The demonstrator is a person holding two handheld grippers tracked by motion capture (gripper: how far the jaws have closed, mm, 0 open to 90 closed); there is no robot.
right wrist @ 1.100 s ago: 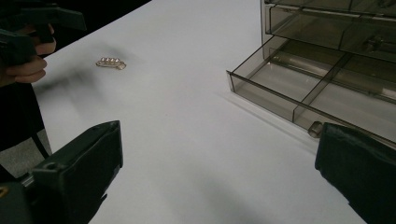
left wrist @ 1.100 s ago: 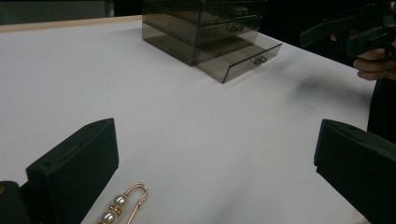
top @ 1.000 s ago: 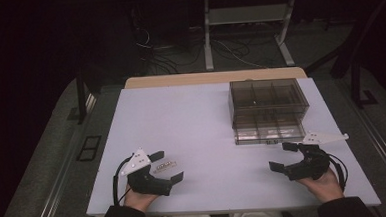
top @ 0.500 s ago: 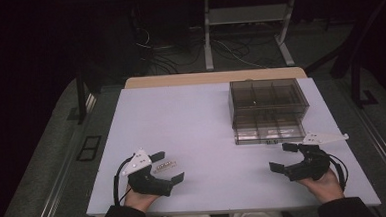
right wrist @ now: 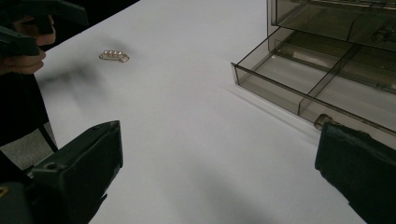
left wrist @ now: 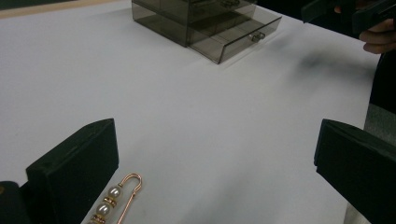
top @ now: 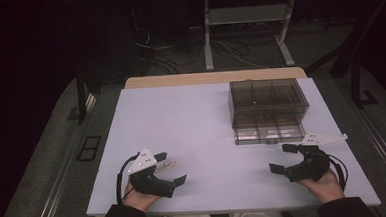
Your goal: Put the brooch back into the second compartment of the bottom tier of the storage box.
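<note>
White tabletop (top: 202,133), dark room. Left tool (top: 170,168) wide open, empty; pearl pin (left wrist: 113,201) just beside its jaw. Right tool (top: 283,158) wide open, empty, near open drawer (right wrist: 327,88) of smoky organiser (top: 267,104). Risk: thin flat pin slips from closing jaws, skids.

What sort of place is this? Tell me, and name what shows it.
Probably a lab or recording workspace: a white table in a dark room, loose cables on the floor, and a person holding the left gripper and right gripper.

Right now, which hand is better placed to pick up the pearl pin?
Left. The pearl pin lies beside one jaw of the open left tongs; the right tongs hover open across the table by the drawer.
</note>
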